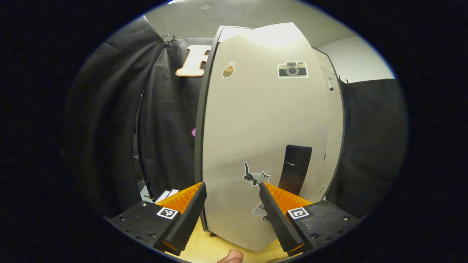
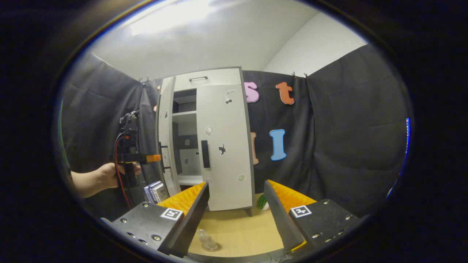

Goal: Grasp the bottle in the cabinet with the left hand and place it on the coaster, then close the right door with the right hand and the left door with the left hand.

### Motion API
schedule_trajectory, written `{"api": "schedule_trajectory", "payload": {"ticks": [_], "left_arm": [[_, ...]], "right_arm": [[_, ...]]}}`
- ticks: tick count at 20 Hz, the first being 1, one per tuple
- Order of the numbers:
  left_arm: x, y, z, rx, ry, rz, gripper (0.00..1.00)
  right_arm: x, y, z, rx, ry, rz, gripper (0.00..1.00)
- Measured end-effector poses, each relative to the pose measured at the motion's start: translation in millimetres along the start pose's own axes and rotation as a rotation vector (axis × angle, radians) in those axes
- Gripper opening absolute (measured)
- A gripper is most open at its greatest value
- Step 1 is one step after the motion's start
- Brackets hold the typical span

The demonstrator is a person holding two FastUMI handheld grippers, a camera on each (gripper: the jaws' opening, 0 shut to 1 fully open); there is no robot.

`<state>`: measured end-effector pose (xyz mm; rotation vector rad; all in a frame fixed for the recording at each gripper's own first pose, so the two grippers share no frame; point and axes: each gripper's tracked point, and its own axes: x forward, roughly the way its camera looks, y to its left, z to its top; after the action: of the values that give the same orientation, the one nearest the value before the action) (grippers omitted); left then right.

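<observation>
With the bottle (image 2: 207, 240) already standing on the coaster (image 2: 212, 248) on the counter (image 2: 237, 230) and the right door (image 2: 225, 146) shut, the left gripper (image 1: 231, 204), jaws open, should push the left door (image 1: 263, 138) steadily closed.

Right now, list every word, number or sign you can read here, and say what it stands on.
None can be read.
Low sticker on the cabinet door: lettered, but blurred and half hidden.
Boxes beside the cabinet: print too small.
Camera sticker and cat sticker: pictures, no words.
</observation>
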<state>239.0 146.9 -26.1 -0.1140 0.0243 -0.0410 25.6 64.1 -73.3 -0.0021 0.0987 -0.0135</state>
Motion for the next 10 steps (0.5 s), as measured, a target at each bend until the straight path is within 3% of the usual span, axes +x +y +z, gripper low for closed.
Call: {"api": "schedule_trajectory", "payload": {"ticks": [6,10], "left_arm": [[8.0,-15.2,-6.9,0.004,0.021,-0.013,0.93],[3.5,-9.3,-23.7,-0.019,0.042,0.035,0.94]], "right_arm": [[27.4,5.3,-2.5,-0.009,-0.013,0.024,0.92],[44.7,11.3,-4.2,-0.002,-0.014,0.037,0.92]]}}
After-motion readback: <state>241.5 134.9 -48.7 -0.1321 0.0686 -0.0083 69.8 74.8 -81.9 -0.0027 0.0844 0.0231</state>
